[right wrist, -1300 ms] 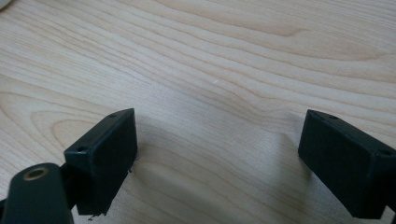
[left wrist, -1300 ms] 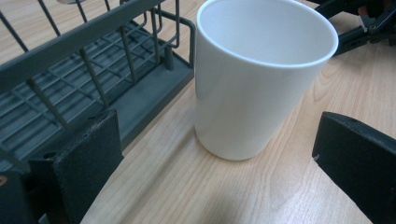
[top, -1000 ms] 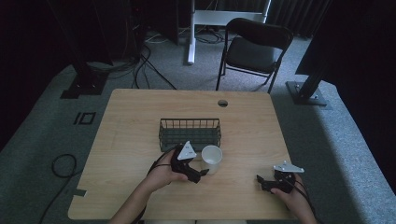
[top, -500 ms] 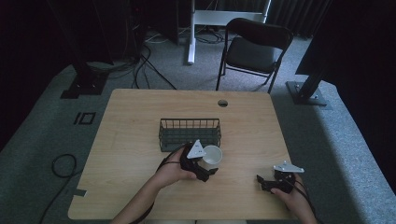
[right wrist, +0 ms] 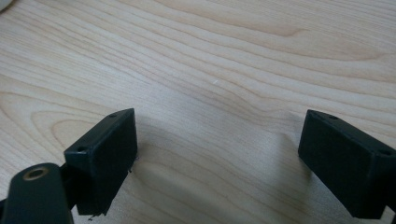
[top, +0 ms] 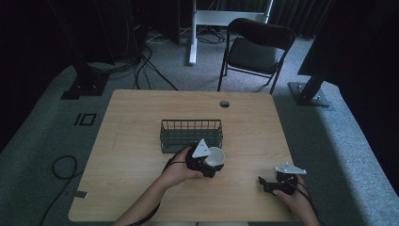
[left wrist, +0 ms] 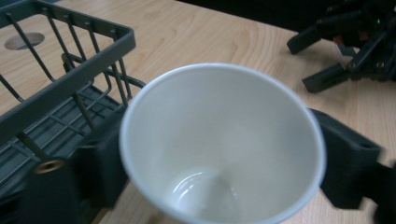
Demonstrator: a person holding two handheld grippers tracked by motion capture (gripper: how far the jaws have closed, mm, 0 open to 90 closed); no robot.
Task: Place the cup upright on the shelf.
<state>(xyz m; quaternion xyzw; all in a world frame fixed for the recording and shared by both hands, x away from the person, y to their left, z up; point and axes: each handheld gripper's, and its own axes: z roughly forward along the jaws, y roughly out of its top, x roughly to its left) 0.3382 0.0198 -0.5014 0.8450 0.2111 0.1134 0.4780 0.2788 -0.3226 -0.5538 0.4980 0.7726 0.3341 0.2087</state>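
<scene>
A white paper cup (top: pixel 216 157) stands just in front of the wire basket (top: pixel 190 134) near the table's middle. My left gripper (top: pixel 207 163) is shut on the cup. In the left gripper view the cup's open mouth (left wrist: pixel 219 144) faces the camera, empty, with a black jaw pressed on each side of it. My right gripper (top: pixel 269 182) rests low at the front right of the table. Its jaws stand wide apart over bare wood, so my right gripper (right wrist: pixel 224 154) is open and holds nothing.
The dark wire basket (left wrist: pixel 56 88) is empty and lies close to the cup's left in the left gripper view. A round cable hole (top: pixel 224 104) sits near the table's far edge. A folding chair (top: pixel 254 52) stands beyond the table.
My left gripper slid right up to the cup and its jaws came around it. The right gripper stayed where it was.
</scene>
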